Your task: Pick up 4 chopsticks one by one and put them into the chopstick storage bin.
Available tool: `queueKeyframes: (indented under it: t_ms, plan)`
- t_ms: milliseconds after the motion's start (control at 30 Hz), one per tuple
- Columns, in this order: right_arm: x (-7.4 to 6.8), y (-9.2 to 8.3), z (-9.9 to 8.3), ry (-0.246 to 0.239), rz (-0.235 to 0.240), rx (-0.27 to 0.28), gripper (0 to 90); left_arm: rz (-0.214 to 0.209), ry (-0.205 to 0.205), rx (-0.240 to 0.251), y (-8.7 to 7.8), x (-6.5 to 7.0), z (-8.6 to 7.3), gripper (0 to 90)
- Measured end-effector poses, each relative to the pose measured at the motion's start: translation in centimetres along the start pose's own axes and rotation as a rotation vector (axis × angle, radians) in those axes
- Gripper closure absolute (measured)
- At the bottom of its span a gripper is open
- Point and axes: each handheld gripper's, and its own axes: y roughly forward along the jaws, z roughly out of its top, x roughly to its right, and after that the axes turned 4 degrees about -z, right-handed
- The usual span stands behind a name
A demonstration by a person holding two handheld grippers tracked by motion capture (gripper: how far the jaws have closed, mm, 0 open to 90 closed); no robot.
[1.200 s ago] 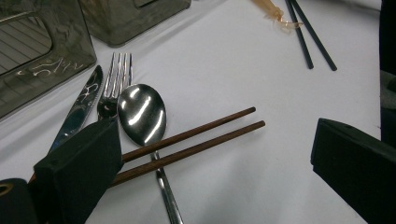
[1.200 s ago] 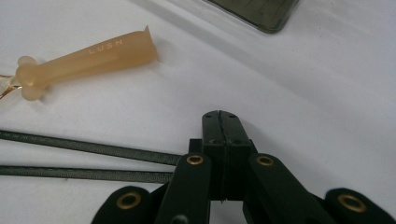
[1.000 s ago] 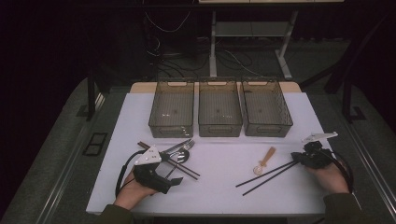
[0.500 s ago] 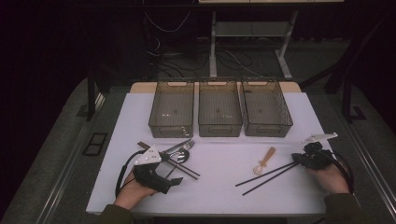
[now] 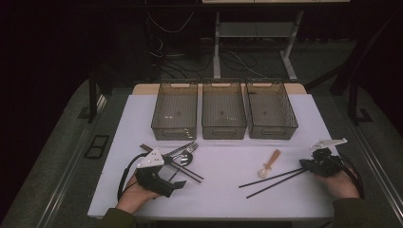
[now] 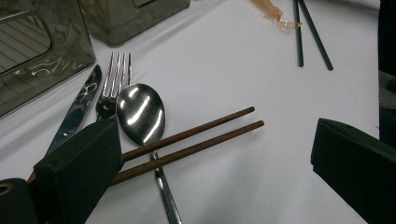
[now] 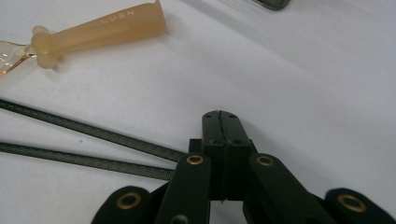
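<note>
My left gripper [image 5: 177,183] rests at the table's front left, open, its jaws wide apart around nothing [image 6: 215,182]. Just ahead of it a pair of brown chopsticks [image 6: 201,135] lies across a steel spoon [image 6: 140,112], beside a fork [image 6: 114,74] and a knife [image 6: 79,107]. My right gripper [image 5: 304,165] rests at the front right, shut with nothing between its jaws [image 7: 220,116]. Two black chopsticks [image 7: 93,133] lie on the table at its left, their near ends beside its jaws. A small spoon with a tan handle [image 7: 102,30] lies beyond them.
Three clear grey bins stand side by side at the back: left [image 5: 174,130], middle [image 5: 224,130], right [image 5: 272,130]. The white table top [image 5: 223,161] ends close behind both hands. The black chopsticks [image 5: 273,179] and tan spoon [image 5: 272,160] lie right of centre.
</note>
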Motion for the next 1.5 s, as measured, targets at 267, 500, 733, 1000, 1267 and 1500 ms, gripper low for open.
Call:
queueKeyframes:
  t_ms: [267, 500, 733, 1000, 1267, 1500]
  plan:
    - [-2.4, -2.4, 0.5, -0.056, 0.079, 0.103, 89.9, 0.000, -0.002, 0.000, 0.0, 0.0, 0.0, 1.3]
    - [-7.0, -2.4, 0.1, -0.159, 0.253, 0.116, 89.9, 0.000, 0.003, -0.001, 0.0, 0.0, 0.0, 1.3]
    - [-12.7, -1.0, 0.5, -0.332, 0.408, 0.081, 89.9, 0.000, 0.001, -0.006, 0.1, 0.0, 0.0, 1.3]
    - [-14.7, 0.0, 0.9, -0.388, 0.439, 0.057, 89.9, -0.001, 0.002, -0.006, 0.1, 0.1, 0.0, 1.4]
    - [-15.1, 0.4, 1.4, -0.397, 0.437, 0.071, 89.9, -0.001, 0.000, -0.005, 0.1, 0.1, 0.0, 1.3]
    - [-15.4, 0.8, 2.0, -0.399, 0.429, 0.074, 89.9, -0.001, 0.001, -0.007, 0.1, 0.1, 0.0, 1.4]
